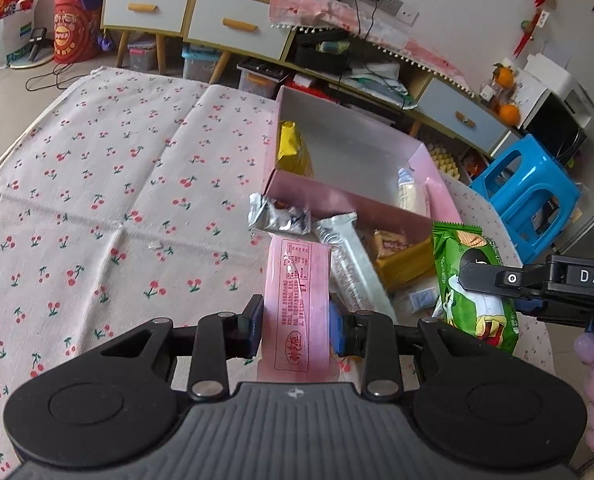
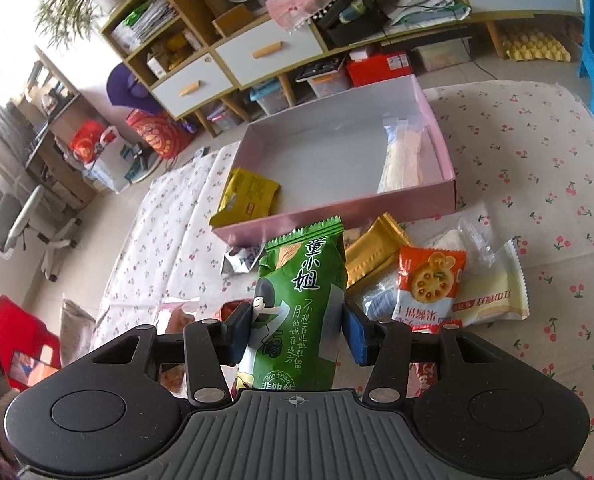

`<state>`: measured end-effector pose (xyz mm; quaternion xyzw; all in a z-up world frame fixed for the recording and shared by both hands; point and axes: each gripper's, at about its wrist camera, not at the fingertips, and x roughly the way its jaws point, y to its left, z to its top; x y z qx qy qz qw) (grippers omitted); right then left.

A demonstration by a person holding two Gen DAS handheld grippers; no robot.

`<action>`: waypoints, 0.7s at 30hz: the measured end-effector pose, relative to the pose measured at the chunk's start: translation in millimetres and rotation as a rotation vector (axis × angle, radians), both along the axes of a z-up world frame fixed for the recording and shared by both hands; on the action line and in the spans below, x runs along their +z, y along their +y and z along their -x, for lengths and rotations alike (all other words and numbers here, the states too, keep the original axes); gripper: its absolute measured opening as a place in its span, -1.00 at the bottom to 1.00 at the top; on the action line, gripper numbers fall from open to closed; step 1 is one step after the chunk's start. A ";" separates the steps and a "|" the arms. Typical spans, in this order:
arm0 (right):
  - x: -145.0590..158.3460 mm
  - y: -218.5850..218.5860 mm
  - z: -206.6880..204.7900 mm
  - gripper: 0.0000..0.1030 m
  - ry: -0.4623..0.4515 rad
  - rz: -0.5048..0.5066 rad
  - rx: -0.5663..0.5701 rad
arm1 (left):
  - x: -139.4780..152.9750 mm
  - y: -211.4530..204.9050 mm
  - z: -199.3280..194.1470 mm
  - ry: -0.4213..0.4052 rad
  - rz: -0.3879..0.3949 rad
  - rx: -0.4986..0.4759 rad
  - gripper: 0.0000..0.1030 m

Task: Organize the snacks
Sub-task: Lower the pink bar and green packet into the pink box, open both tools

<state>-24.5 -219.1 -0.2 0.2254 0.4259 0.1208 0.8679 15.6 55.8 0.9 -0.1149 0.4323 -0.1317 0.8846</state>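
Observation:
My left gripper (image 1: 297, 330) is shut on a long pink snack packet (image 1: 297, 292), held above the cherry-print tablecloth. My right gripper (image 2: 295, 330) is shut on a green chip bag (image 2: 297, 304), which also shows at the right of the left wrist view as the green chip bag (image 1: 475, 280). Beyond both stands an open pink box (image 2: 337, 216) holding a yellow packet (image 2: 247, 196) at its left end and a pale wafer packet (image 2: 403, 152) at its right end. Loose snacks lie in front of the box: a gold packet (image 2: 371, 252), an orange cracker packet (image 2: 427, 284) and a silver wrapper (image 1: 279, 216).
The tablecloth (image 1: 97, 200) left of the box carries no objects. A blue plastic stool (image 1: 529, 196) stands off the table's far right. A low cabinet with drawers (image 1: 233, 24) and storage bins runs along the back wall. A red stool (image 2: 13, 332) sits at lower left.

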 end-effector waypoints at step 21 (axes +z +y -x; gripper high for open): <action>-3.6 -58.5 -75.6 -0.07 -0.080 -0.137 -0.175 | 16.0 -47.6 -71.9 -0.064 0.019 -0.029 -0.42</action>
